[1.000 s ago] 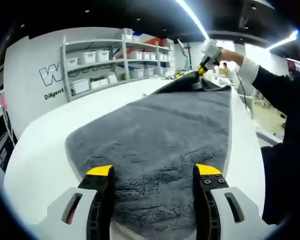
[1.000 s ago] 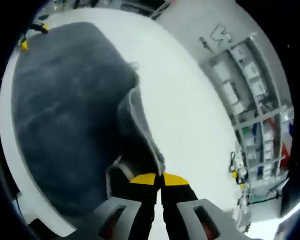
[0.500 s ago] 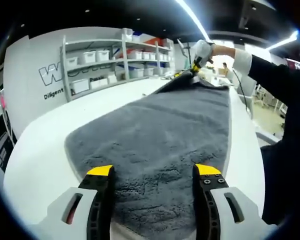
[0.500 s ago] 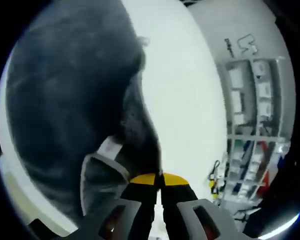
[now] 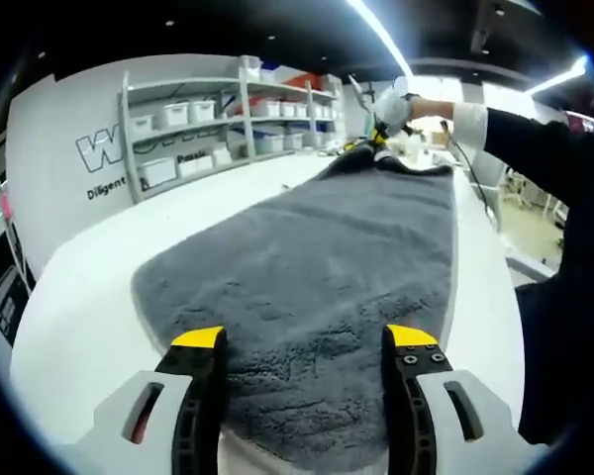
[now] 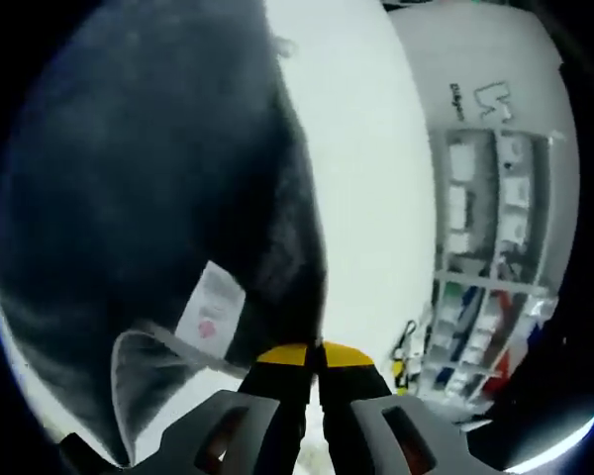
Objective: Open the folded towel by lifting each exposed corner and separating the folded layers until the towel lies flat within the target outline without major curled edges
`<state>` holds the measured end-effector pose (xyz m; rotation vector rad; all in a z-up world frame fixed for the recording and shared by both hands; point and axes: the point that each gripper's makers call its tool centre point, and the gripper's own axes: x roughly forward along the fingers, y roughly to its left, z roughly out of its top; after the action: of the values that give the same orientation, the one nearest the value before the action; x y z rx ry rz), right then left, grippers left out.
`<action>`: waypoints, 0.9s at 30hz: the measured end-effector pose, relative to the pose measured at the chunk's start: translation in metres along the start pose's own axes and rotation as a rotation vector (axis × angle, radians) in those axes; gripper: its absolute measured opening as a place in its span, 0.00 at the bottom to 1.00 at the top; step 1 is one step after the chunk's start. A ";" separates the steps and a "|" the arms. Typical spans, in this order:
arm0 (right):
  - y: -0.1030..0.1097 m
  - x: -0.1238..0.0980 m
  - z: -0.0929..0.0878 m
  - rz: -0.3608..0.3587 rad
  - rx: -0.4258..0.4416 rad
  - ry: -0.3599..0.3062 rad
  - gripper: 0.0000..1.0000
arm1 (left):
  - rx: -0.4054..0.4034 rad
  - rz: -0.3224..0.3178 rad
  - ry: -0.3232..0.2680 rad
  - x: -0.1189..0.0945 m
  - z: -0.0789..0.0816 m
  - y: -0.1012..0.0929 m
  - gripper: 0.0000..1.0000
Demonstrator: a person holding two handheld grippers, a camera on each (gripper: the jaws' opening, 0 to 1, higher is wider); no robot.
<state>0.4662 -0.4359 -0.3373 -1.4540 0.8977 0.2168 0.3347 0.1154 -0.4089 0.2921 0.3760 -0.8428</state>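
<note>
A grey plush towel (image 5: 317, 267) lies spread along the white table (image 5: 89, 297), its near edge between my left gripper's jaws. My left gripper (image 5: 305, 338) is open, yellow tips resting just over the towel's near end. At the far end a person's gloved hand holds my right gripper (image 5: 380, 135), pinching the towel's far corner and lifting it. In the right gripper view, my right gripper (image 6: 312, 354) is shut on the towel's edge (image 6: 297, 247). The lifted layer hangs below, showing a white care label (image 6: 210, 309).
White shelving (image 5: 228, 119) with storage bins stands along the back wall beyond the table. The person's dark sleeve (image 5: 544, 158) and body run along the right side. The table's right edge (image 5: 490, 287) lies close to the towel. Shelves (image 6: 485, 247) appear at the right.
My right gripper has carried the towel's far corner further left and away, pulling the layer flatter. The care label has come into sight. My left gripper has stayed put.
</note>
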 end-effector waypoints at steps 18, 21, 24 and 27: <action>-0.033 0.040 -0.005 -0.154 -0.038 -0.021 0.00 | -0.019 -0.001 0.008 0.000 -0.003 -0.002 0.64; -0.035 0.046 -0.009 -0.160 -0.018 -0.025 0.00 | -0.022 -0.022 0.014 -0.002 -0.004 -0.006 0.61; -0.037 0.052 -0.009 -0.156 0.017 -0.040 0.00 | 0.032 -0.044 0.016 -0.009 -0.004 -0.012 0.59; -0.041 0.057 -0.011 -0.172 0.025 -0.050 0.00 | 0.039 -0.043 0.020 -0.010 -0.005 -0.012 0.59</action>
<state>0.5260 -0.4740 -0.3415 -1.4873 0.7287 0.1130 0.3180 0.1163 -0.4098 0.3300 0.3864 -0.8910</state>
